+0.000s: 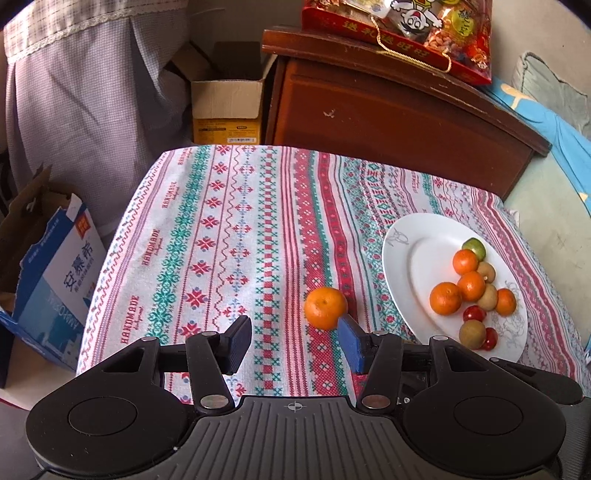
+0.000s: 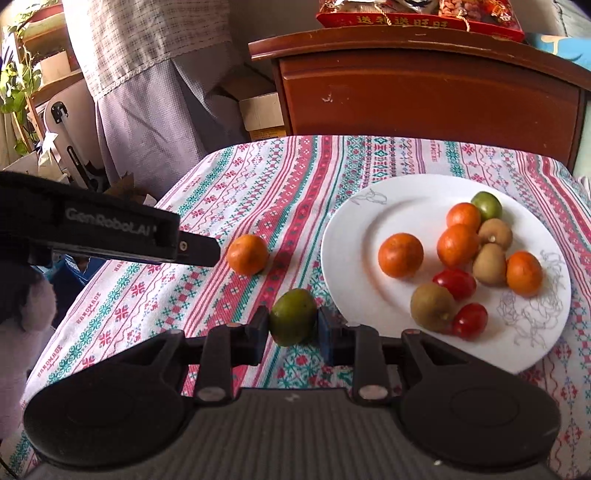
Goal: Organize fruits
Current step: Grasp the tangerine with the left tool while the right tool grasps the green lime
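Observation:
A white plate (image 1: pixel 402 258) (image 2: pixel 351 236) on the patterned tablecloth holds several tangerines, brown kiwis, red tomatoes and one green fruit. A loose tangerine (image 1: pixel 325 307) (image 2: pixel 247 254) lies on the cloth left of the plate. My left gripper (image 1: pixel 293 343) is open and empty, just short of that tangerine, which sits by its right finger. My right gripper (image 2: pixel 291 332) is shut on a green fruit (image 2: pixel 293 322), held just off the plate's left edge. The left gripper's body (image 2: pixel 110 236) shows at the left of the right wrist view.
A dark wooden cabinet (image 1: pixel 388 107) stands behind the table with a red snack bag (image 1: pixel 406 33) on top. Cardboard boxes (image 1: pixel 225 107) and a blue-white carton (image 1: pixel 55 280) sit on the floor to the left. A curtain (image 1: pixel 85 96) hangs at back left.

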A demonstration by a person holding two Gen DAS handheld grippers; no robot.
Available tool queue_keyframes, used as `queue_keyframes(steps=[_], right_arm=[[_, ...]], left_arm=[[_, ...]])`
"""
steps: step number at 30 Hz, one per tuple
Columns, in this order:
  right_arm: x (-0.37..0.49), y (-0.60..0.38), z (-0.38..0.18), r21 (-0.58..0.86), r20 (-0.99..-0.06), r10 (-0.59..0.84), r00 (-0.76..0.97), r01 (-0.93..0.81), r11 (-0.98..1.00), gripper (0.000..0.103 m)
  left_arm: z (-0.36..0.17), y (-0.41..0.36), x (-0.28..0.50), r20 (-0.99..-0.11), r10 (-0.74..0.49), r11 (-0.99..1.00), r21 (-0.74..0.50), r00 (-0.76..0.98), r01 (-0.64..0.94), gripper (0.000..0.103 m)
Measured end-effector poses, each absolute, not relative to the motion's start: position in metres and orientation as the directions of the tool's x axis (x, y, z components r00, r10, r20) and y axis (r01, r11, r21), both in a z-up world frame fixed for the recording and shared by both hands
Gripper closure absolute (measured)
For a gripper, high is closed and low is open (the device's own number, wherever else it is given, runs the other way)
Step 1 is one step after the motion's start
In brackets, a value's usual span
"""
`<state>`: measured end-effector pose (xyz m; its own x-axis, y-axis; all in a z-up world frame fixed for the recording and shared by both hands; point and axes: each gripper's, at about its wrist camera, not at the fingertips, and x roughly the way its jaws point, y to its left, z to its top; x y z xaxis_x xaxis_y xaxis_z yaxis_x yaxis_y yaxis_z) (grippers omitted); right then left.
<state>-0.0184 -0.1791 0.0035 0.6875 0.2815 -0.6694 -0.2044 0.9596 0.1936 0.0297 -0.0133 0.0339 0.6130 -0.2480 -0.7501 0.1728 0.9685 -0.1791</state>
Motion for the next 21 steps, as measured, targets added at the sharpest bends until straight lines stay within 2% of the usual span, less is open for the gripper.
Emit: queue_keyframes(steps=[6,15,21], right_arm=[[-0.037,-0.191,0.007,0.198,-0.688,0.247,0.683,-0.151,0.969,0.075],[-0.042,-0.205,0.006,0.273,-0.686,0.273,0.675,-0.109,0.956,0.075],[-0.041,-0.208,0.005,0.290,-0.680,0.285,0.676,-0.109,0.951,0.075]], left_arm=[[0.021,-0.029,0.029,-0.739,-0.244,0.966,-0.132,0.628,0.220,0.054],[0.006,-0.042,0.036,-0.714,-0.251,0.963,-0.118,0.653,0.241,0.055],[0.002,-0.049,0.036,-0.695,-0.251,0.960,-0.090,0.674,0.264,0.065]])
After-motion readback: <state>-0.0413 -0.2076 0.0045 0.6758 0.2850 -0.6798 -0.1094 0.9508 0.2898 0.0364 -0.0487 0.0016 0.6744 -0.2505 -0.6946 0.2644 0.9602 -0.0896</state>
